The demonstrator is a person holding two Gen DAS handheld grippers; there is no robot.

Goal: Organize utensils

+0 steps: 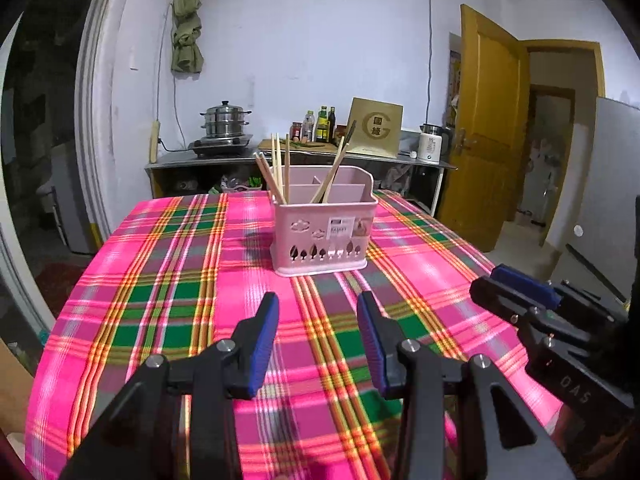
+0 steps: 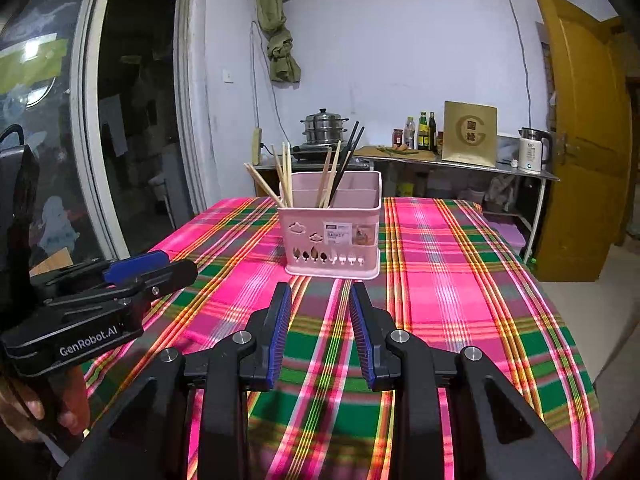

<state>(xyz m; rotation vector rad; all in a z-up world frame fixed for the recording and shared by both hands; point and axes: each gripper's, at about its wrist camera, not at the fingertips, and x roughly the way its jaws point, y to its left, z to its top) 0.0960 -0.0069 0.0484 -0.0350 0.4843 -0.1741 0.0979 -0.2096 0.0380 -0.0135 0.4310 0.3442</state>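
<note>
Toward the far middle of the plaid-covered counter (image 1: 160,280) stands a pink plastic utensil basket (image 1: 324,232), divided into compartments. A fan of pale wooden chopsticks (image 1: 276,172) leans out of its left compartment, and a few more, some of them dark (image 2: 348,156), lean in the middle one. The sticks look light, stiff and thin, likely to roll or slip, so the free upper shafts above the rim seem the best place to pinch them; the basket itself looks light and could slide if nudged. The left gripper (image 1: 318,320) hangs above the cloth well short of the basket, jaws parted about halfway and empty. The right gripper (image 2: 318,308) does likewise, its gap somewhat narrower, touching nothing.
</note>
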